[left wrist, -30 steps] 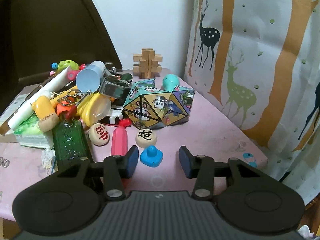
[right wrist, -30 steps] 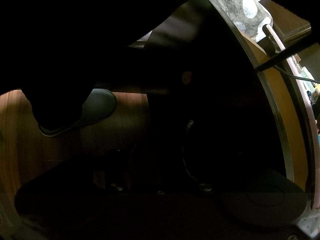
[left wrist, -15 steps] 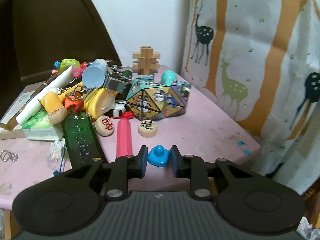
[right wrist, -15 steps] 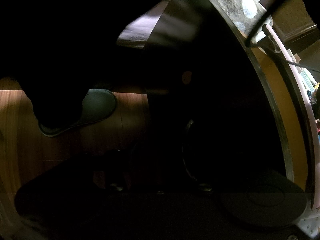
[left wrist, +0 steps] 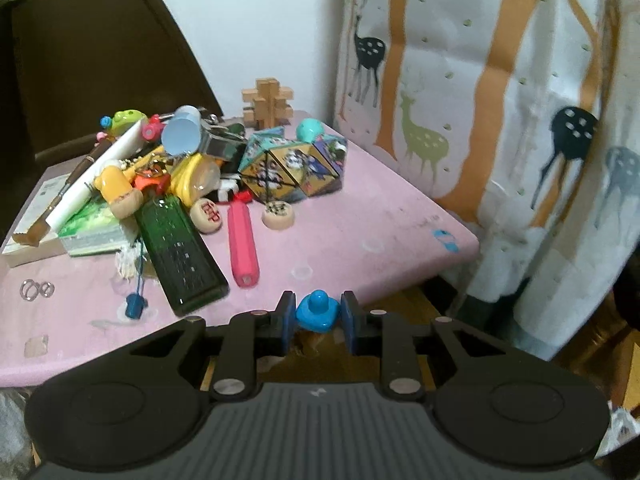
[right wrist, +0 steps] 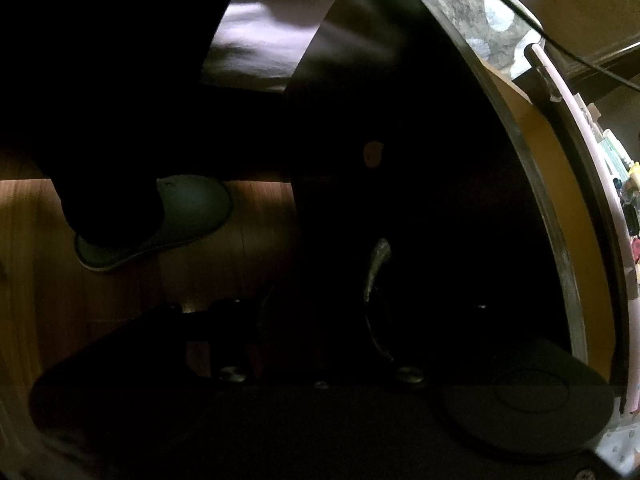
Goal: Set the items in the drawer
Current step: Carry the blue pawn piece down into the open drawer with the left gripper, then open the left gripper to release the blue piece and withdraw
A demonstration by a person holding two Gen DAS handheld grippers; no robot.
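My left gripper (left wrist: 316,320) is shut on a small blue pawn-shaped piece (left wrist: 315,313) and holds it just off the near edge of the pink table (left wrist: 360,220). On the table lies a pile of toys: a pink tube (left wrist: 242,246), a green translucent case (left wrist: 178,256), two round wooden chess pieces (left wrist: 278,214), a panda-print folding cube (left wrist: 292,166) and a wooden burr puzzle (left wrist: 268,102). The right wrist view is very dark. My right gripper (right wrist: 316,320) sits against a dark cabinet front by a metal handle (right wrist: 376,268); its fingers are lost in shadow.
A deer-print curtain (left wrist: 500,100) hangs right of the table. A dark chair back (left wrist: 80,60) stands behind the pile. Two metal rings (left wrist: 36,290) lie at the table's left. In the right wrist view a slippered foot (right wrist: 160,220) stands on the wooden floor.
My left gripper closed on the blue pawn piece, lifted it and drew back past the table's near edge. The right gripper view barely shifted.
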